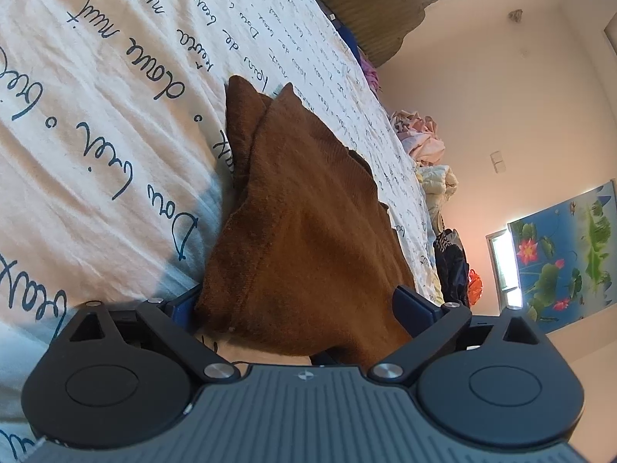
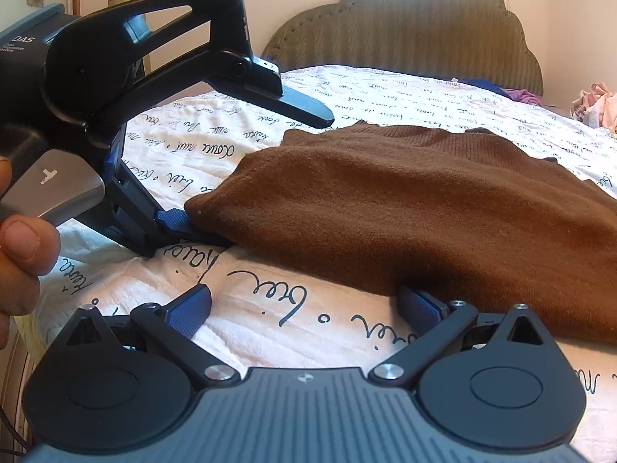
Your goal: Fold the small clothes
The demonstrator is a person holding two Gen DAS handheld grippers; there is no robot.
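Note:
A small brown knitted garment (image 1: 308, 212) lies on the white bedsheet (image 1: 96, 115) with black handwriting print. In the left wrist view its near corner lies between the blue fingers of my left gripper (image 1: 297, 305), whose jaws stand wide apart. In the right wrist view the garment (image 2: 424, 200) stretches from centre to right. The left gripper (image 2: 181, 223) shows there at the garment's left corner, its blue pad touching the cloth. My right gripper (image 2: 304, 305) is open at the garment's near edge; its right finger (image 2: 420, 305) is under the hem, its left finger (image 2: 189, 308) rests on the sheet.
An olive padded headboard (image 2: 405, 27) stands at the far end of the bed. Piles of pink and pale clothes (image 1: 424, 142) lie along the bed's far side. A hand (image 2: 19, 239) holds the left gripper's handle. A flower poster (image 1: 567, 254) hangs on the wall.

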